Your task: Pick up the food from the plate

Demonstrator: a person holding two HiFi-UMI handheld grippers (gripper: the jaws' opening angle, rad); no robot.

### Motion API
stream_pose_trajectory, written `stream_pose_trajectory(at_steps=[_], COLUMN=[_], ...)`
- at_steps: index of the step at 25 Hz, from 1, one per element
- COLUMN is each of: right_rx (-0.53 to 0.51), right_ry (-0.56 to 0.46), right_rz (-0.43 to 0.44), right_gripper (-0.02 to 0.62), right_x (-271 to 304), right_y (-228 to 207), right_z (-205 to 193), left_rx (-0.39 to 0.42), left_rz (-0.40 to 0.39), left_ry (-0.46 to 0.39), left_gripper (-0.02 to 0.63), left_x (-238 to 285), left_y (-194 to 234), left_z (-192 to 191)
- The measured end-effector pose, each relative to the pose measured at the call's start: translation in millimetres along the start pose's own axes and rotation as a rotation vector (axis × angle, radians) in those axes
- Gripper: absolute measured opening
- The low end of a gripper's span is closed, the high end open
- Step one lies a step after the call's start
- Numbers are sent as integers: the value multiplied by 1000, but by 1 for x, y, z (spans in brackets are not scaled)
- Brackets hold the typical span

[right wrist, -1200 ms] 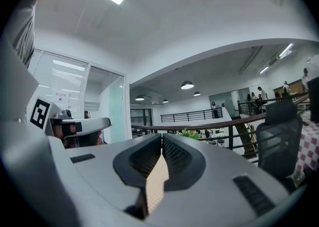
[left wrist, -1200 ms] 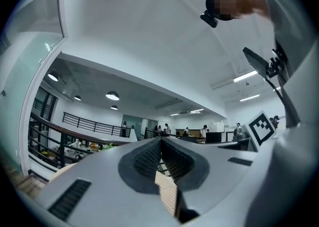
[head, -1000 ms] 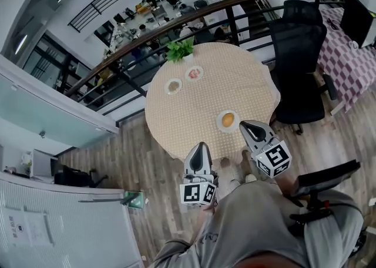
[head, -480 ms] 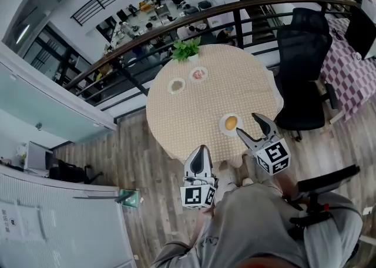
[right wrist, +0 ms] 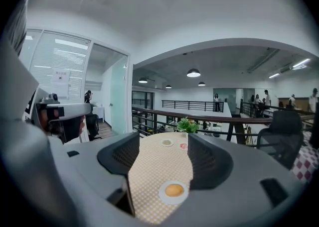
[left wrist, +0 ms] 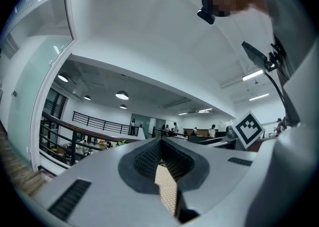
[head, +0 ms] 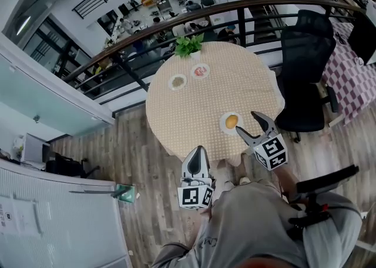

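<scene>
**Open right jaws lined up on a small rounded food item**

The jaws of the right gripper (right wrist: 163,139) have just been opened and are spread wide, with nothing between the pads. In the right gripper view, the small, rounded, orange-yellow piece of food (right wrist: 174,189) is framed in the gap but lies ahead of and below the jaws, untouched. It sits at the centre of a small round white plate (right wrist: 162,193) near the near edge of the round table covered in a beige checked cloth (head: 194,108). In the head view, the plate is seen just beside the tip of the gripper's left jaw.

The jaws of the left gripper (left wrist: 160,144) are pressed together at the tips. Nothing is gripped, and it is held off the table's edge, apart from the plate.

The food is judged to be light and probably soft, with a smooth domed top from which the pads could slide. Its exact kind cannot be made out. It would best be taken low on its sides, across the widest part, with a gentle squeeze so that it is not crushed. The plate looks light and could be pushed along the cloth if it is nudged.

Two more small plates (head: 177,81) and a green leafy plant (head: 189,44) stand at the far edge, well apart.
</scene>
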State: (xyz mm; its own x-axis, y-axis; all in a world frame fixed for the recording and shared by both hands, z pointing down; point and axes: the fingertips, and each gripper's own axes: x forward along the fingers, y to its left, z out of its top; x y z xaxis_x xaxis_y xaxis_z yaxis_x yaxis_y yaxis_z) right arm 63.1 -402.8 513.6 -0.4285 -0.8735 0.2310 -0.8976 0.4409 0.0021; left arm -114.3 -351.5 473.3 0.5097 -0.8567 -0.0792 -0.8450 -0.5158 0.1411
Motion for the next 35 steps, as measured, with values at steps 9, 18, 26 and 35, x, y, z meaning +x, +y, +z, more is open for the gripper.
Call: stream_pose_trajectory(at_steps=[9,18,26,35], right_rx=[-88,-241,-581,-766], right_ry=[131,312,427,565], right_rz=[40,110,189,341], right_gripper=[293,295,295,295], right_x=[38,89,128,159], right_y=[2,1,2,-4], right_z=[-39,-101,-168,-253], left_rx=[-11,-5,0,12], left_rz=[65,119,144,158], left_ry=[3,-6,-4,2], left_gripper=[11,11,11,11], left_x=[-23,-34,-39,-39], left_y=[14,28,36,43], left_z=[-2,1,0,5])
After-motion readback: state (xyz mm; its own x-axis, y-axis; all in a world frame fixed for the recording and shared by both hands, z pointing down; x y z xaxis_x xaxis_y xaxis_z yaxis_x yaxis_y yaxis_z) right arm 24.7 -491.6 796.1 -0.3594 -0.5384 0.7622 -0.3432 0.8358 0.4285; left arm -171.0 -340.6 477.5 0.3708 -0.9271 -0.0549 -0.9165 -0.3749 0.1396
